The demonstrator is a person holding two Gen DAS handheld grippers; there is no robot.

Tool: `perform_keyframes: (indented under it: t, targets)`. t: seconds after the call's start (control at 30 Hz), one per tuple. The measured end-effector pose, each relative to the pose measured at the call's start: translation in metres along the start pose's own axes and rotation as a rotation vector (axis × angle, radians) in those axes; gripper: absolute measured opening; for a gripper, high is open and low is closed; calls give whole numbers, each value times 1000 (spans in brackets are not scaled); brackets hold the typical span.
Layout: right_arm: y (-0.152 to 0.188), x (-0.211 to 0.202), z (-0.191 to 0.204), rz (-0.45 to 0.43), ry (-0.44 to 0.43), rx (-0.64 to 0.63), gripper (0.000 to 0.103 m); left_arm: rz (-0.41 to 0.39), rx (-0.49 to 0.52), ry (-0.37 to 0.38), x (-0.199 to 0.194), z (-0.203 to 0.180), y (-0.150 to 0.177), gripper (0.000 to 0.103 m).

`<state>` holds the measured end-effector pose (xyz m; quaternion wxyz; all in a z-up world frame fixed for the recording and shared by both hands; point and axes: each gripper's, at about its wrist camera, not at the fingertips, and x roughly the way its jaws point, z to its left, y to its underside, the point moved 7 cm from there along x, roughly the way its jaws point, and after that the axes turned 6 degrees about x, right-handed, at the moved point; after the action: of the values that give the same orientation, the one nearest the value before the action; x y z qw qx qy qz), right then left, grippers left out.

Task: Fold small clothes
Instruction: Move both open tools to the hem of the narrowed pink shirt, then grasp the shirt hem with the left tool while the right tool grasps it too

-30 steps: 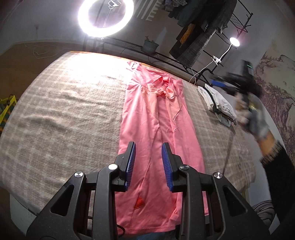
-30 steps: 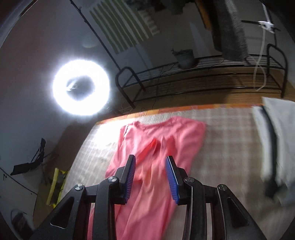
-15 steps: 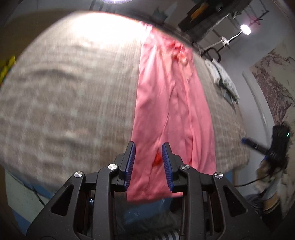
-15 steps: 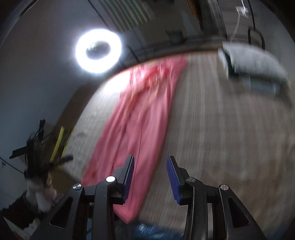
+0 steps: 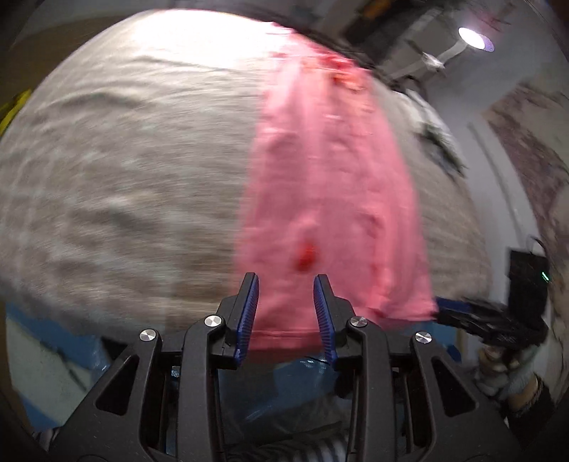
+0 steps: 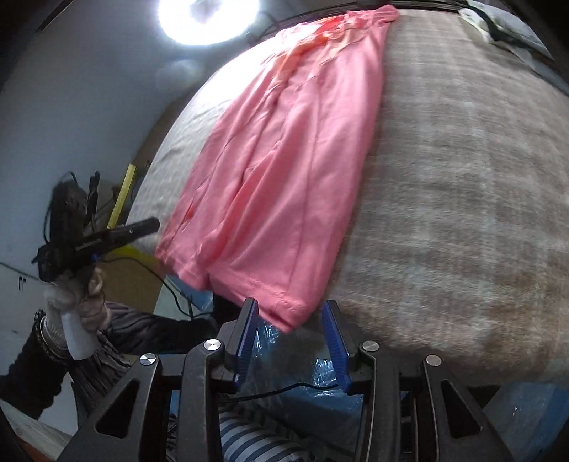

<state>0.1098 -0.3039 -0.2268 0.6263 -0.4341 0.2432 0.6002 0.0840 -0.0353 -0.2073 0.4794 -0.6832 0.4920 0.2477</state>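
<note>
Hem (image 6: pixel 284 312) now between right fingers (image 6: pixel 247 330)

garment (image 6: pixel 284 170) on table (image 6: pixel 462 199), hem overhanging near edge

We see a wide bench covered with a grey-beige checked woven cloth (image 6: pixel 462 184), its weave blurred in the left wrist view (image 5: pixel 117 170). A bright white ring light (image 6: pixel 204 17) glares beyond the far edge against a pale grey wall (image 6: pixel 71 89). A small round white lamp (image 5: pixel 474 38) glows at the upper right of the left view. Crinkled blue plastic sheeting (image 6: pixel 295 369) hangs under the near edge. A yellow frame (image 6: pixel 122 193) stands by the left side, above brown flooring (image 6: pixel 131 280).
</note>
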Motion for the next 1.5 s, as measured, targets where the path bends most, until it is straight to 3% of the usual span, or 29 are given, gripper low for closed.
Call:
perform_keyframes:
  t: [0.1, 0.2, 0.33, 0.47, 0.53, 0.57, 0.67, 0.8, 0.93, 1.1, 1.2, 1.23, 1.33, 1.37, 1.5]
  targets:
    - [2, 2, -1, 5, -13, 13, 40, 40, 88, 62, 15, -39, 3, 31]
    - [4, 5, -6, 7, -35, 45, 40, 71, 142, 78, 30, -61, 5, 31]
    - [6, 2, -13, 4, -80, 94, 39, 102, 163, 76, 44, -72, 1, 31]
    - [4, -2, -21, 1, -95, 109, 30, 126, 166, 104, 54, -81, -2, 31]
    - [4, -1, -21, 3, -96, 101, 20, 132, 186, 106, 60, -90, -2, 22]
    - [5, 0, -20, 9, -94, 95, 13, 140, 208, 98, 64, -93, -2, 5]
    - [6, 4, -16, 21, -67, 64, 1, 138, 231, 71, 69, -97, 1, 0]
    - [10, -5, -12, -1, -43, 27, 0, 128, 133, 149, 51, -91, 10, 0]
    - [17, -25, -9, -35, -93, 5, 0, 138, 148, 112, 55, -86, 24, 0]
    - [24, -10, -22, 20, -28, 10, 0, 147, 195, 71, 58, -89, 26, 0]
    - [24, -12, -17, 17, -19, -24, 1, 96, 244, 45, 33, -86, 21, 14]
    - [23, -13, -17, 17, -30, -27, 3, 80, 244, 42, 26, -84, 20, 24]
    - [25, -16, -26, 33, -65, 2, 20, 17, 236, 3, -3, -61, 14, 45]
    - [25, -17, -30, 36, -76, 20, 34, 2, 229, -31, -11, -49, 11, 48]
    - [19, -25, -47, 11, -121, 87, 35, 13, 113, -120, -23, 5, 6, 48]
